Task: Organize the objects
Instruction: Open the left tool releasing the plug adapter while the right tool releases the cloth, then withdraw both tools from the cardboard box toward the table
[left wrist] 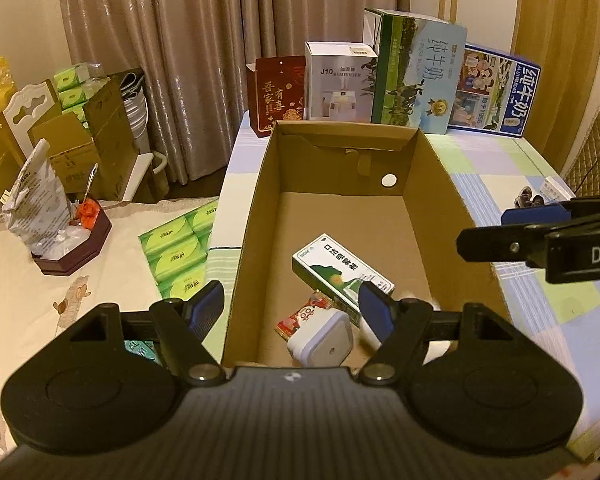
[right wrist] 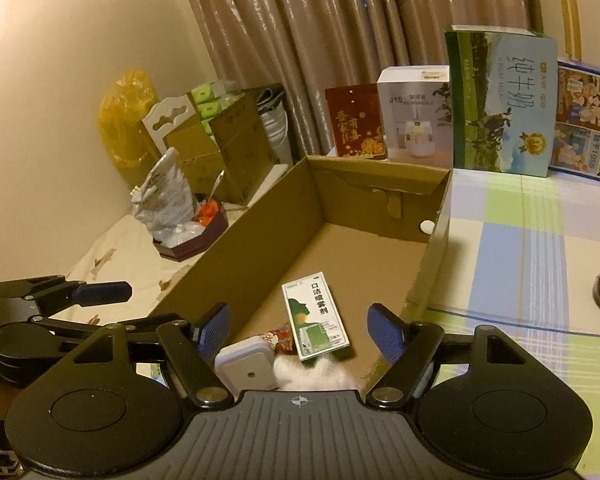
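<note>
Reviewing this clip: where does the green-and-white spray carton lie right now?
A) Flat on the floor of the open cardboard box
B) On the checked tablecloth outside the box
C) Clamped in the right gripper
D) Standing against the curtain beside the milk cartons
A: the green-and-white spray carton lies flat on the floor of the cardboard box, between no jaws.
</note>
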Demonstrator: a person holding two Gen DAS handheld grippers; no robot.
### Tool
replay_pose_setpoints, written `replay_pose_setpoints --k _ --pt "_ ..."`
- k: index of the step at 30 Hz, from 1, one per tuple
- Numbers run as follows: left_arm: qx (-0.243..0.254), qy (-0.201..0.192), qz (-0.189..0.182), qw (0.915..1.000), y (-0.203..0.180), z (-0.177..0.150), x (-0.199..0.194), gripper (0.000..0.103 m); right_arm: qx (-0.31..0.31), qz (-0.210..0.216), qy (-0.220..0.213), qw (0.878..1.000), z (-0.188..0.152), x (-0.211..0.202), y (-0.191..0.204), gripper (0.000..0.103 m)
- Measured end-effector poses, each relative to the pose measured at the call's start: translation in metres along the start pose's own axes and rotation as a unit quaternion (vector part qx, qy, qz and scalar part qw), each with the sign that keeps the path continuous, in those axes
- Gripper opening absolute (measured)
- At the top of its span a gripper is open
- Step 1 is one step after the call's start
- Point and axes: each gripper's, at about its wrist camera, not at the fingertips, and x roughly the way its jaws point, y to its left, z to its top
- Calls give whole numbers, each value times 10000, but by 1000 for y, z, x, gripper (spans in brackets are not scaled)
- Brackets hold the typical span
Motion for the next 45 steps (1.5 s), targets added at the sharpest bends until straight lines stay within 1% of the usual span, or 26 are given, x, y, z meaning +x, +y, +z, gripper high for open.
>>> replay_pose_setpoints --k 5,11,16,23,34,37,40,45 --pt "-43 -18 -26 10000 -4 -5 -9 71 37 -52 22 10000 -7 -13 -4 73" --pt "-98 -67 -9 9999 -13 -8 -28 72 86 -124 3 9999 -20 -41 -8 75" --pt "-139 -155 -45 9998 -27 -9 -46 78 93 -261 -68 9996 -34 -68 -11 80" --pt "-87 -321 -187 9993 -61 -10 -72 88 178 -473 -290 9983 -44 -110 -26 90" --pt "2 -529 -410 9978 -124 -16 -101 100 388 -832 -568 9942 -61 -174 -64 92" --pt "21 -587 -493 9971 -142 -16 -107 102 497 -995 -630 9918 -70 -191 -78 94" --pt "18 -636 -602 9962 -158 -17 -109 102 628 -1183 -689 9886 -82 -207 -93 97" --pt "45 -615 -832 9946 -186 -19 -107 102 827 -1533 -753 9818 -100 -234 -121 99"
